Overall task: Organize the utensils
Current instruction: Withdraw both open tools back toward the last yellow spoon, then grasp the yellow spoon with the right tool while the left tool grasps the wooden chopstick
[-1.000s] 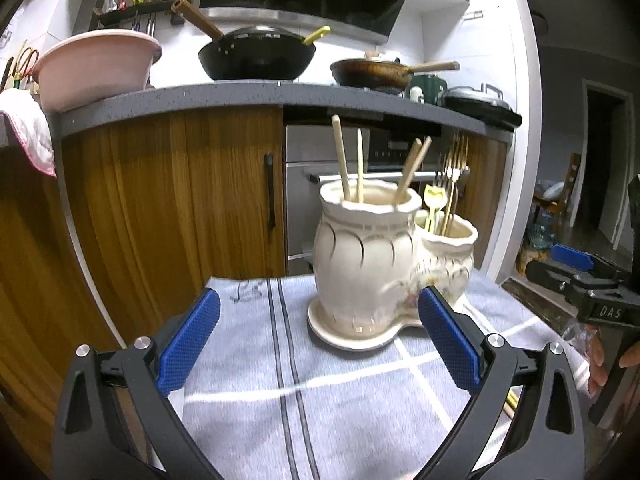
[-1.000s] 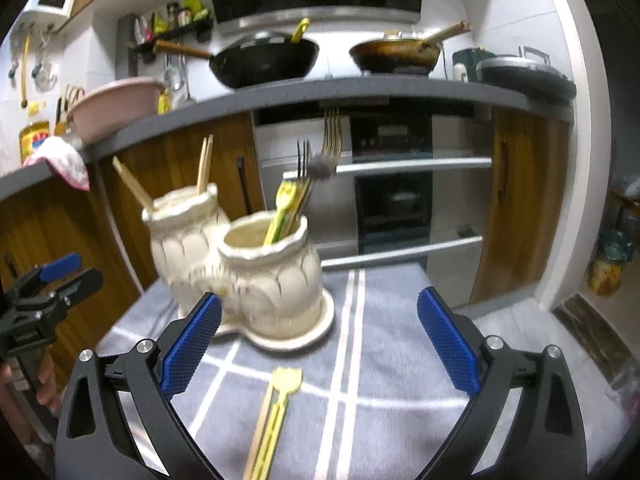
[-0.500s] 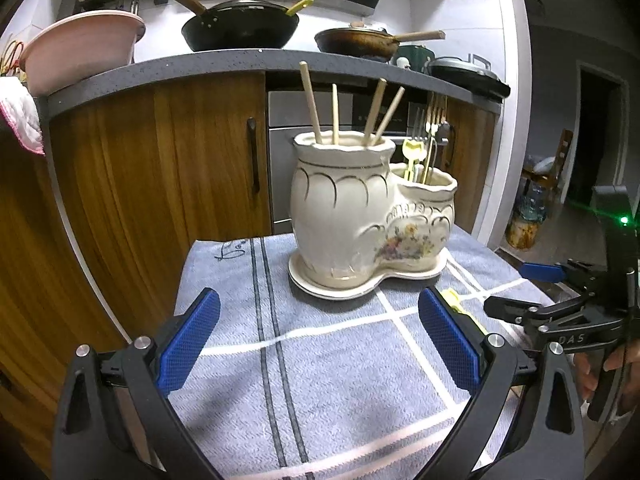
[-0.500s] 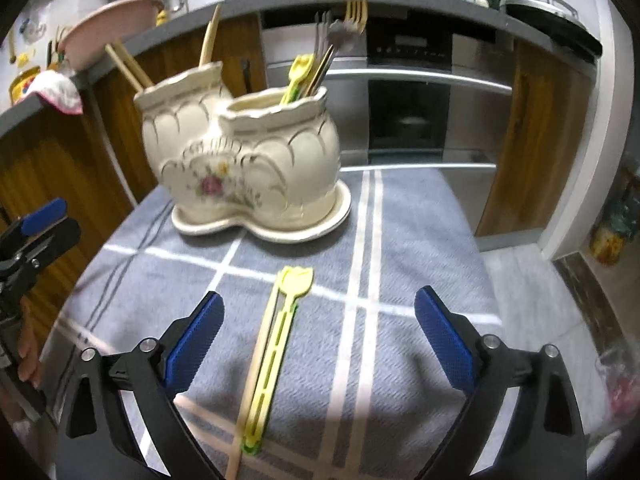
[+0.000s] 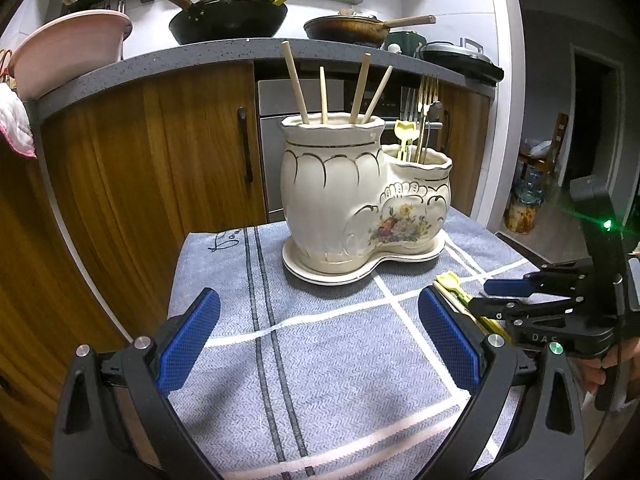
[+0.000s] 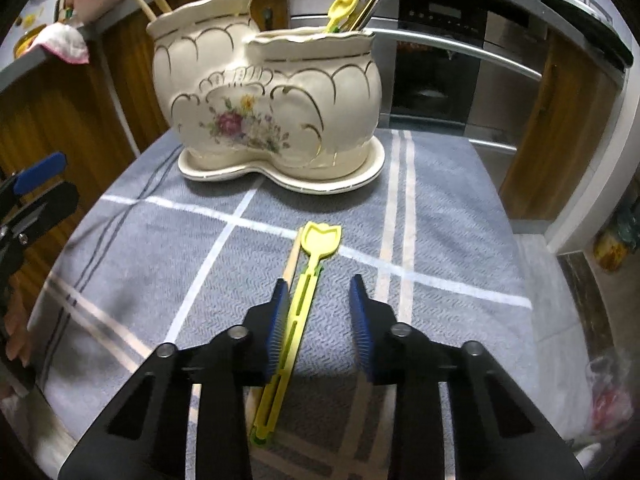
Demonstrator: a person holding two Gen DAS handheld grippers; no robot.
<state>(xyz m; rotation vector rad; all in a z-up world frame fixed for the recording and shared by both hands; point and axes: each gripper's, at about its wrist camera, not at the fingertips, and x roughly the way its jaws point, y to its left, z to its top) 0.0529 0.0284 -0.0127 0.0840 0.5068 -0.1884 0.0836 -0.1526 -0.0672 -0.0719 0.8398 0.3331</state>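
A cream two-pot ceramic holder [image 5: 340, 200] [image 6: 272, 100] stands on the grey cloth [image 5: 320, 360]. Its tall pot holds wooden chopsticks [image 5: 296, 80]; its short pot holds forks [image 5: 428, 92] and a yellow utensil. Another yellow plastic utensil [image 6: 321, 238] [image 5: 448, 280] lies flat on the cloth beside a wooden chopstick [image 6: 294, 252]. My right gripper [image 6: 318, 288] [image 5: 478, 295] is low over it, jaws closing, with the yellow handle between them next to the left pad; the right pad is still apart. My left gripper [image 5: 318, 300] [image 6: 66, 178] hovers open and empty before the holder.
Behind the table runs a dark counter [image 5: 160, 60] with a black wok [image 5: 228, 20], a frying pan [image 5: 348, 32] and a pink basin [image 5: 68, 52]. Wooden cabinets [image 5: 140, 160] and an oven [image 6: 436, 60] sit below it. The cloth's edges drop off left and right.
My right gripper came down and forward over the yellow utensil, and its jaws narrowed from wide open to either side of the handle. The left gripper hardly moved.
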